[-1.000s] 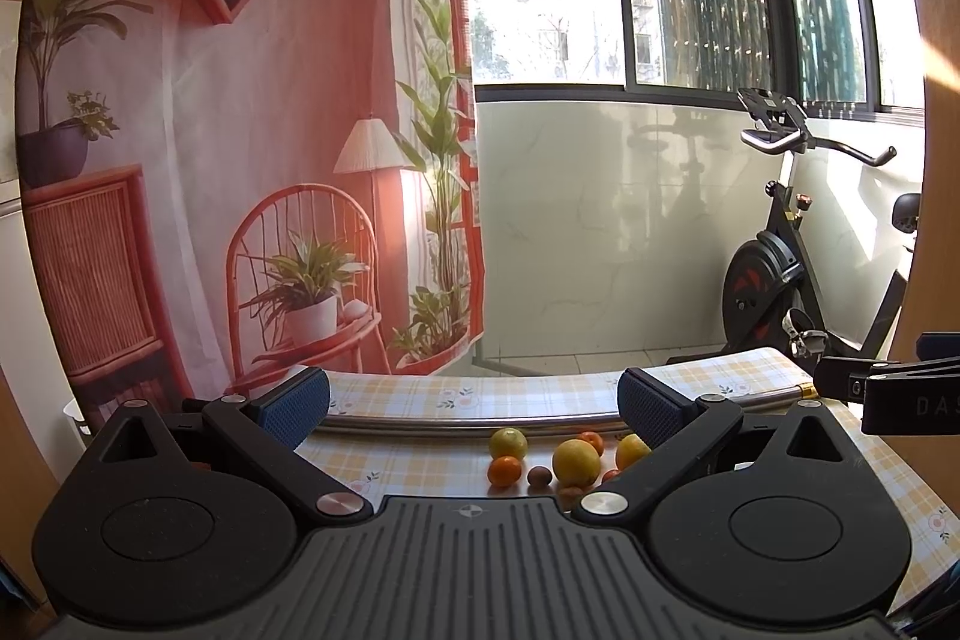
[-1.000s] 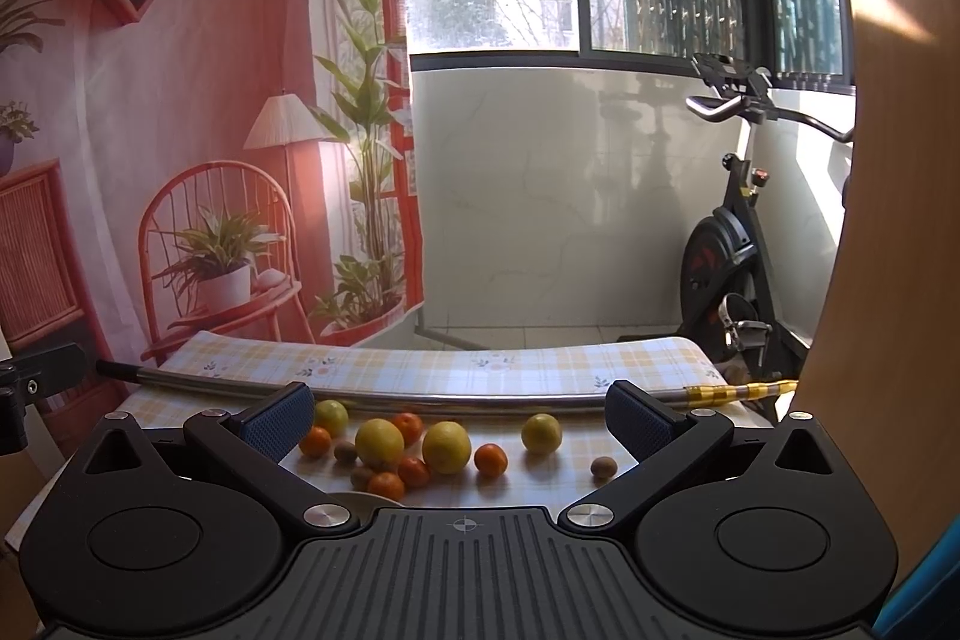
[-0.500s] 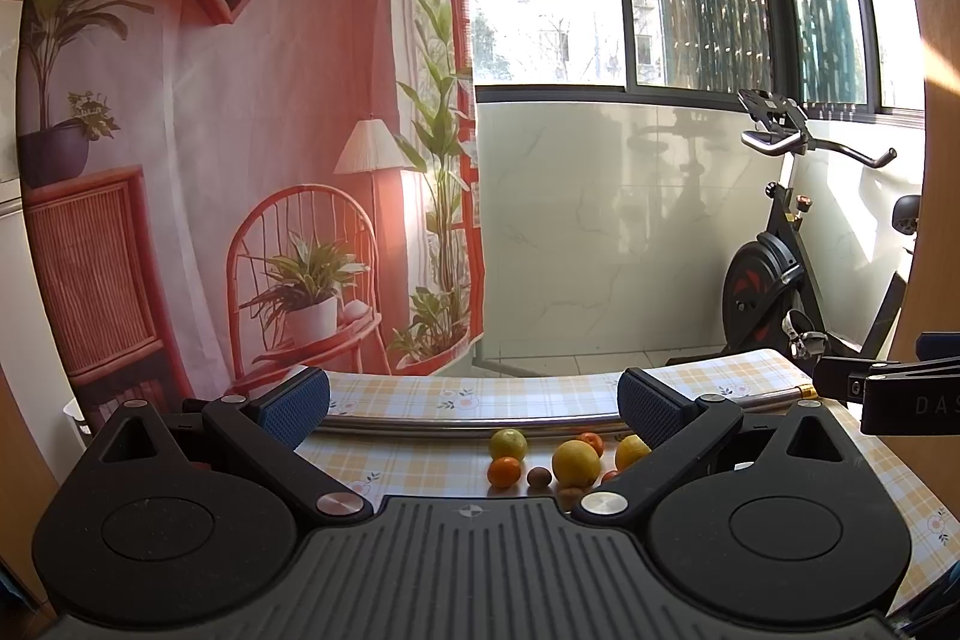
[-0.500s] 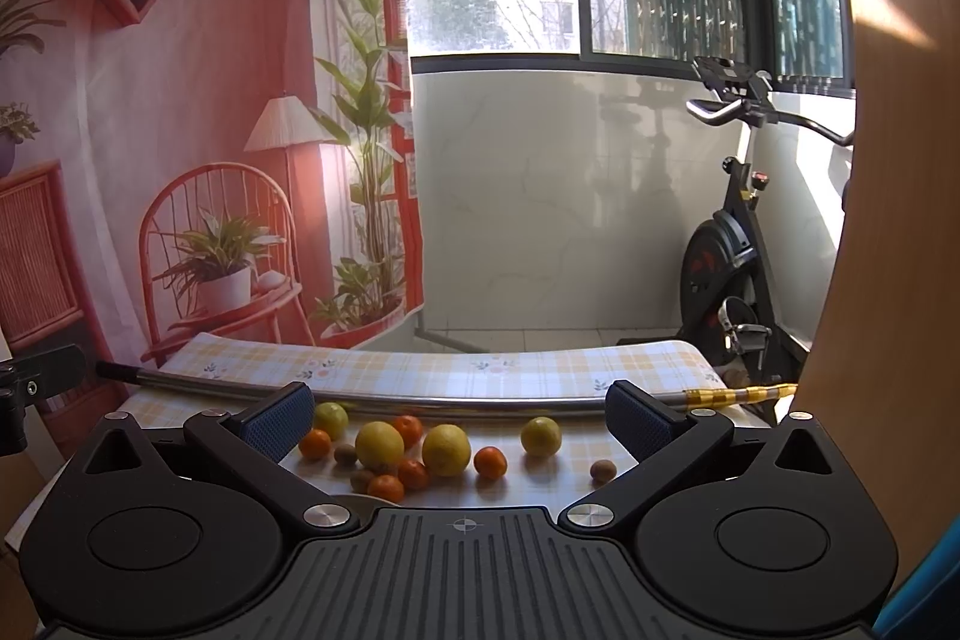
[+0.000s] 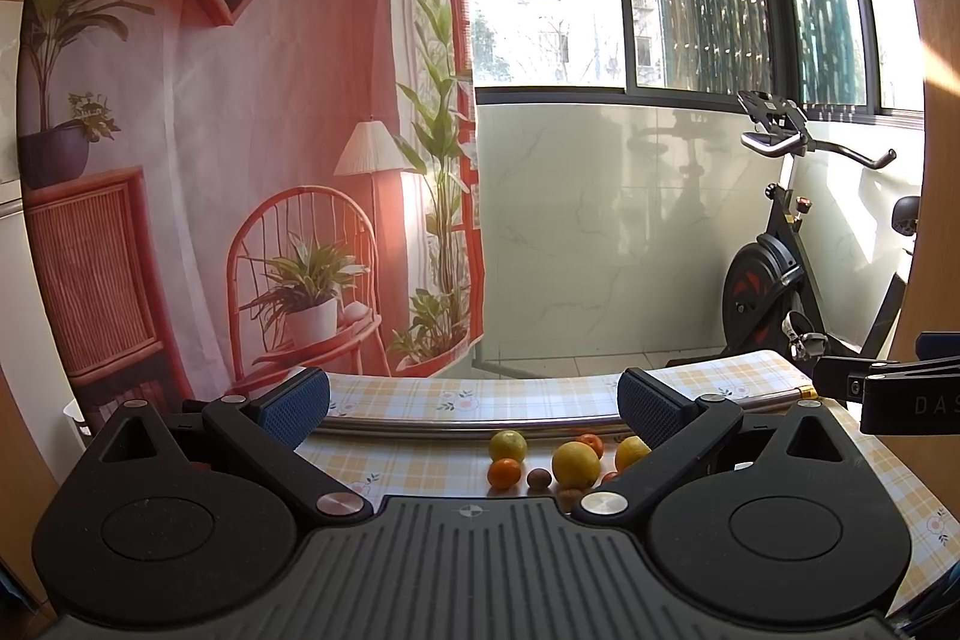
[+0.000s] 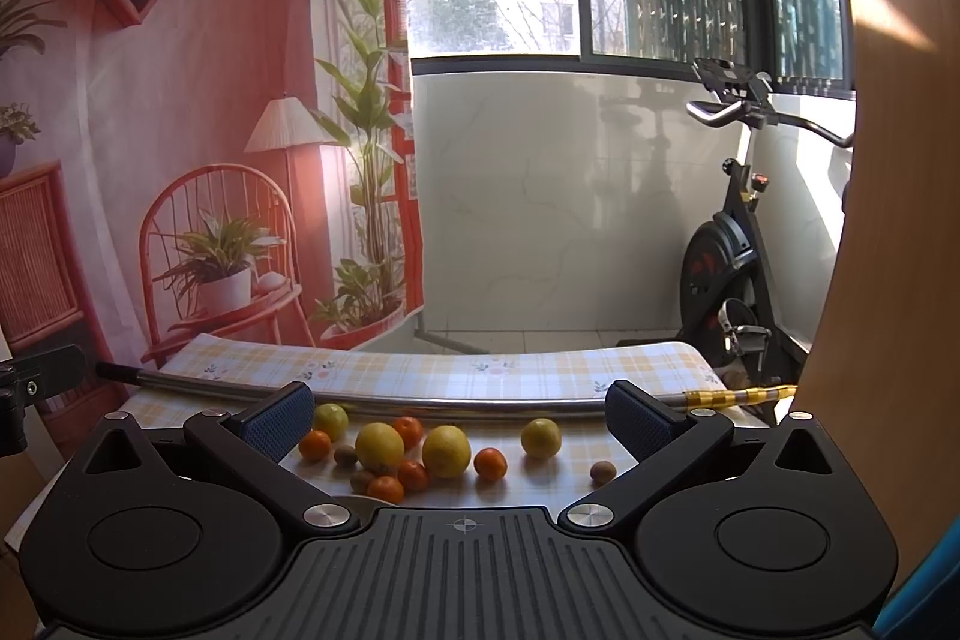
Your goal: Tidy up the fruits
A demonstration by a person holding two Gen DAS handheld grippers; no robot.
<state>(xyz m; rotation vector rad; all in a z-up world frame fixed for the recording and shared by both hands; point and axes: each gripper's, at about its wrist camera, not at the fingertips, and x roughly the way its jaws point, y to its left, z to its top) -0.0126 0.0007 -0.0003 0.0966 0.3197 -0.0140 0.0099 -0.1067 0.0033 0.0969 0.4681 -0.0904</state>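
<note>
Several fruits lie loose on the checked tablecloth [image 6: 456,373]: a large yellow lemon [image 6: 445,451], another lemon [image 6: 379,446], a yellow fruit set apart [image 6: 540,438], small oranges [image 6: 490,463], and a brown kiwi [image 6: 602,471]. In the left wrist view the same cluster shows a lemon [image 5: 575,463], an orange [image 5: 504,472] and a green-yellow fruit [image 5: 507,445]. My left gripper [image 5: 474,400] is open, held above and short of the fruit. My right gripper [image 6: 459,409] is open too, empty, above the pile. A pale rim [image 6: 354,501] peeks out under it.
A metal rod [image 6: 420,403] lies across the table behind the fruit. An exercise bike [image 6: 729,274] stands at the right beyond the table. A printed backdrop [image 5: 210,160] hangs at the left. The right gripper's side [image 5: 900,394] shows at the left view's right edge.
The right wrist view has crept slightly forward and up over the fruit. The left gripper is still. Both stay open.
</note>
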